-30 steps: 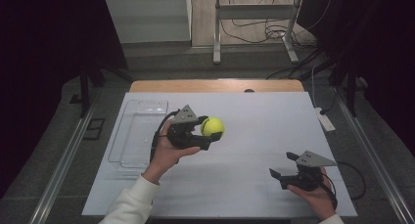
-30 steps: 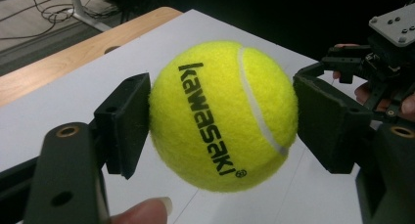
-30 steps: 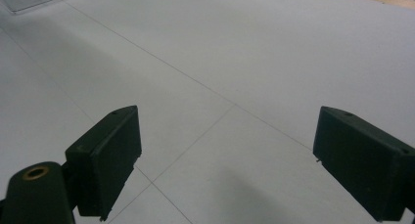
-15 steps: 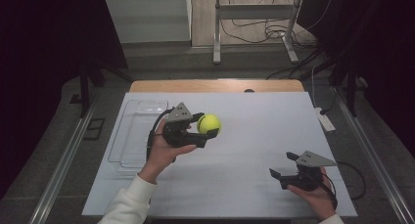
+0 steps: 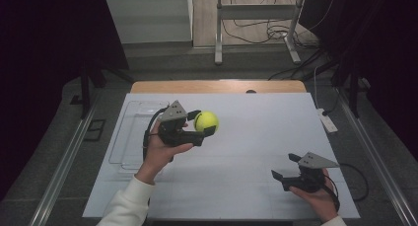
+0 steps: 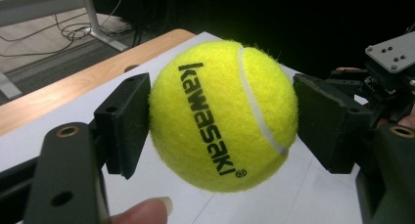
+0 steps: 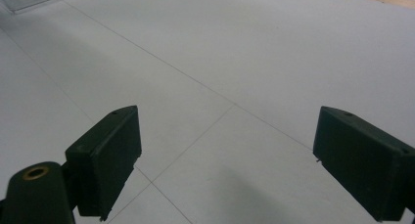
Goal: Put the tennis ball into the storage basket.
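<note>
Since the earlier frames: ball [image 5: 206,121] and left tool [image 5: 204,123] carried slightly toward the tray [image 5: 129,118] side, wrist turned a little; right tool [image 5: 286,166] unchanged.

Item: ball, yellow felt, black lettering, white seam.
Location: held clear of the desk [image 5: 256,137], above its left-centre, just beside the tray.
Left tool: clamped on the ball, one pad on each side at the widest part [image 6: 222,114] (a thumbnail shows below it).
Right tool: jaws apart, nothing between them [image 7: 225,155], resting low at the desk's near right corner.

Handling, by judgement: light, springy, felt gives good friction; not fragile. Being round, it will squirt out of an off-centre pinch and roll once set down. Take it across the middle, pads opposite, with moderate squeeze.
</note>
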A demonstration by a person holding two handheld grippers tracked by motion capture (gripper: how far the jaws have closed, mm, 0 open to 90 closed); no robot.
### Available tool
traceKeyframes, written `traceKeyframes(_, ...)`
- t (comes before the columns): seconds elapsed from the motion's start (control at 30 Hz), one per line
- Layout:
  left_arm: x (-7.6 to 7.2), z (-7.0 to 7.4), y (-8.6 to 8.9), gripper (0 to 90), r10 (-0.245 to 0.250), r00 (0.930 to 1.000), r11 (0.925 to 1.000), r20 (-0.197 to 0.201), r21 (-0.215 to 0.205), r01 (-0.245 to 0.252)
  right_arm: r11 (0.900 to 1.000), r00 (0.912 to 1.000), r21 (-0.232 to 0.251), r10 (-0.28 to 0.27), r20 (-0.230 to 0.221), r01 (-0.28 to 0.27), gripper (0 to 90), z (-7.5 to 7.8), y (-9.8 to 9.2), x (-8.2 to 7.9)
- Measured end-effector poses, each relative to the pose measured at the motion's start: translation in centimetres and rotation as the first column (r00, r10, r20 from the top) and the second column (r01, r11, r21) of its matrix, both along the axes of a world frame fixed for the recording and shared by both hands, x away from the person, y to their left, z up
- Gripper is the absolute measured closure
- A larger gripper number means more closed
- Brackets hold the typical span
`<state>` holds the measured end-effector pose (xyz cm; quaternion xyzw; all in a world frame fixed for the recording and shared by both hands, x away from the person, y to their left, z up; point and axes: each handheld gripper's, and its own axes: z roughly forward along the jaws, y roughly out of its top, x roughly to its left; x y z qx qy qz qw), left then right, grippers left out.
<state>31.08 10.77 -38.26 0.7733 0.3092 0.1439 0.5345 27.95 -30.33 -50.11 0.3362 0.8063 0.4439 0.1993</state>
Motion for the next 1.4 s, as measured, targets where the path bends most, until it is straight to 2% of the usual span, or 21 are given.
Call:
traceKeyframes(0.47,0.0,0.5,1.3,26.7,0.039,0.9991,0.999,0.017,-0.02,-0.039,1.0,1.0,0.002,-0.001,0.0,0.001,11.1,0.0,0.0,0.0)
traceKeyframes(1.0,0.3,0.6,2.5,26.7,0.085,0.996,0.9962,0.03,-0.024,-0.084,1.0,1.0,0.002,-0.003,0.001,0.003,11.1,0.0,0.0,0.0)
traceKeyframes(1.4,0.5,0.7,4.0,26.7,0.153,0.9872,0.988,0.046,-0.033,-0.151,1.0,1.0,0.002,-0.003,0.005,0.003,11.1,0.0,0.0,0.0)
